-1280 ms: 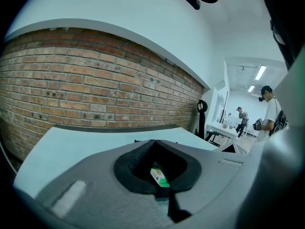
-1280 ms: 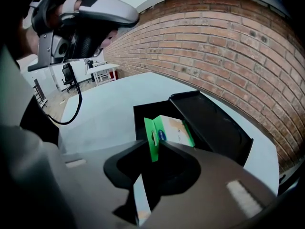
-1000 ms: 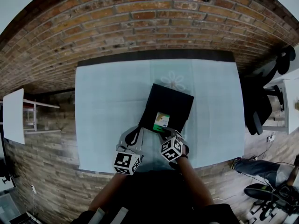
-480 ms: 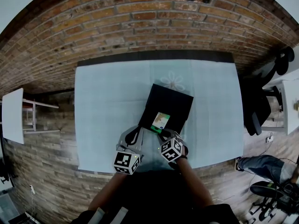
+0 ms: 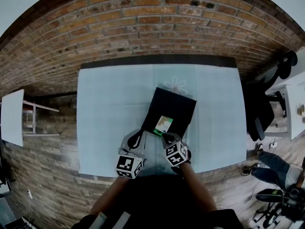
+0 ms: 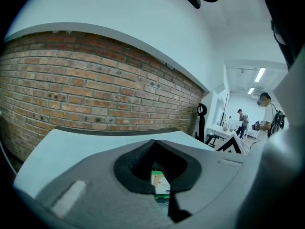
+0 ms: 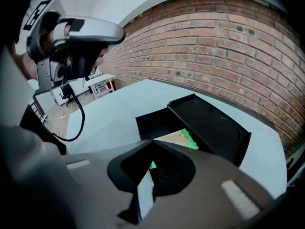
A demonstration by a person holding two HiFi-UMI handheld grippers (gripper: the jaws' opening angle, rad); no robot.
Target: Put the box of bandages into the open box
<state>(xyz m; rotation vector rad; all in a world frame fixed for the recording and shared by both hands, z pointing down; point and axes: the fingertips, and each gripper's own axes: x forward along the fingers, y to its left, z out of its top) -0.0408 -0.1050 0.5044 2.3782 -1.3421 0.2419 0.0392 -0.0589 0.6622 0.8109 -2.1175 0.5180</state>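
Closest in, the right tool [image 7: 153,141] has just snapped its jaws together. There's nothing between them: the tips meet, and the bandage box [image 7: 180,138] lies just past them. The left tool [image 6: 153,141] is pinched closed and empty too, parked at the near left corner of the open box [image 5: 175,105], though I can't tell if its tips actually touch the wall. The bandage box hasn't budged from its spot in the near part of the open box over the last second. So I'd say it's been let go and the job is basically done, with only backing the tools off left to do. Hard bits: the right tool's own jaws cover the near end of the bandage box and the left tool's view gives just a sliver. No idea if it lies flat or leans on the lid. Further out it's bare desk [image 5: 109,104], then brick wall [image 5: 143,27], and a person's legs [image 5: 276,168] cut off at the right edge.
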